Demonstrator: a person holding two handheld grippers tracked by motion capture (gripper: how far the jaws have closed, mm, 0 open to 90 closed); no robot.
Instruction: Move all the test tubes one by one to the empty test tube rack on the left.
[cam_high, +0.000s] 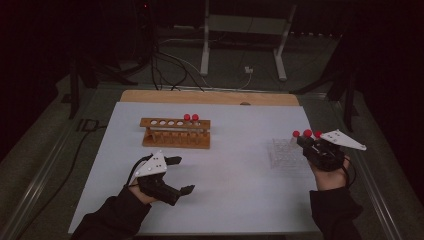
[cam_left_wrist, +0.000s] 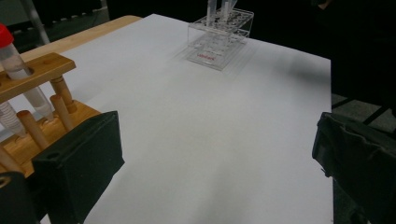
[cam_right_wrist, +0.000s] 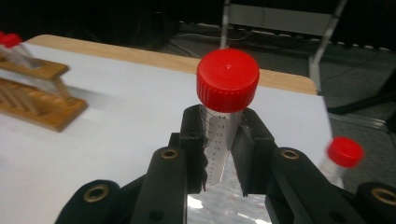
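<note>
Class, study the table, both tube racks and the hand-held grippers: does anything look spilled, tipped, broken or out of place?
Nothing stands out. The wooden rack and clear rack stand level on the white sheet, with no spill showing. The right hand-held gripper holds a red-capped tube upright; the left hand-held gripper is open.

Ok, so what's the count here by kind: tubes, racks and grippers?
Tubes with red caps: 5 (2 in the wooden rack, 2 at the clear rack, 1 in the fingers of the right gripper)
Racks: 2 (wooden, clear)
Grippers: 2 (right gripper, left gripper)
Total: 9
</note>
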